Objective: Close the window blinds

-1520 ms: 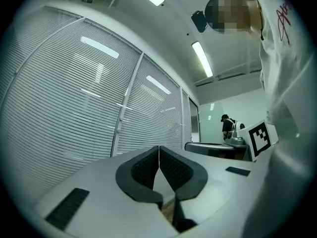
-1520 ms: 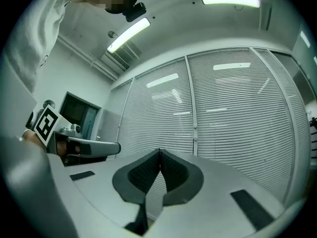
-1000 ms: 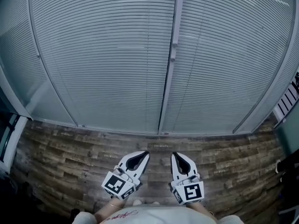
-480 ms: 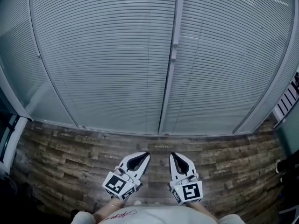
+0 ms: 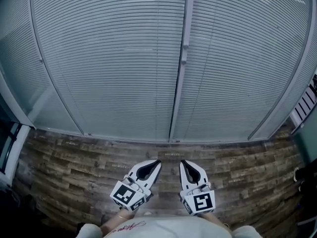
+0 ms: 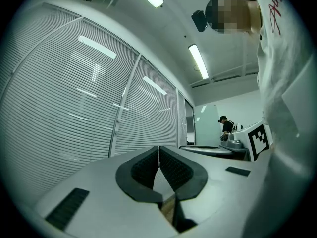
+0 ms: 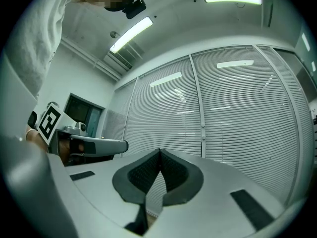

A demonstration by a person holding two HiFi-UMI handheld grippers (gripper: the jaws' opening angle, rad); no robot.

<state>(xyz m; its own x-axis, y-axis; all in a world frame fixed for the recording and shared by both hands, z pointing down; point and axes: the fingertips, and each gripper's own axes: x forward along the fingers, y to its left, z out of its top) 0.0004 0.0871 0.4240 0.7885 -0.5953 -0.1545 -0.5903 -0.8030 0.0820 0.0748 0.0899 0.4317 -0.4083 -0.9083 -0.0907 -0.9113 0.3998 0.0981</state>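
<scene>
Grey horizontal window blinds point(image 5: 114, 63) cover the glass wall ahead, their slats turned flat; a second panel of blinds point(image 5: 242, 68) hangs right of a pale vertical post point(image 5: 182, 58). In the head view my left gripper point(image 5: 157, 161) and right gripper point(image 5: 182, 162) are held low, side by side over the wood floor, well short of the blinds. Both are shut with nothing between the pads. The left gripper view shows its tips point(image 6: 159, 148) touching, with the blinds point(image 6: 64, 108) beyond. The right gripper point(image 7: 159, 151) likewise points at the blinds point(image 7: 237, 113).
A dark wood plank floor point(image 5: 74, 167) runs along the foot of the wall. A dark doorway edge point(image 5: 7, 138) is at far left and dark furniture point(image 5: 304, 113) at far right. Another person point(image 6: 227, 125) stands at a table far off in the left gripper view.
Both grippers have drifted slightly inward and forward; the blinds look the same.
</scene>
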